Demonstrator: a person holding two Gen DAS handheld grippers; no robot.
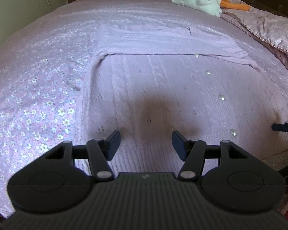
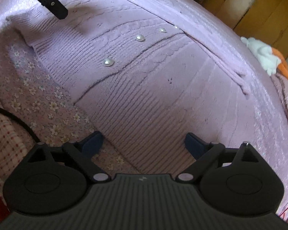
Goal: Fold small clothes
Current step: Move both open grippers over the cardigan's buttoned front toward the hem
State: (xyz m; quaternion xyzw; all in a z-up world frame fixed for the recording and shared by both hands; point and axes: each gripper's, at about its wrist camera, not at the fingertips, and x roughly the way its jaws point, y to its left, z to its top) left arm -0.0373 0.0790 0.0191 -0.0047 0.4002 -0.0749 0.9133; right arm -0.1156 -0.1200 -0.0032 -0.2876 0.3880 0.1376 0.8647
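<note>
The left gripper is seen nearest the lens, its jaws spread wide with nothing between them, held just above the ribbed hem of a lilac cardigan. The cardigan is laid flat on the bed, front up, with a sleeve folded across its far end. A row of pearl buttons runs up its right side. A floral sheet is exposed along the cardigan's left edge. At the far right of the bed a white plush toy with orange parts is lying, next to a pink quilt.

In the right wrist view, the right gripper is likewise spread apart and empty, poised over the cardigan's lower corner, with its left finger over the floral sheet and its right finger over the knit. The buttons are seen beside the dark line of the front opening. A tip of the left gripper is visible at the upper left, above the cardigan. A black cable is draped at the left edge.
</note>
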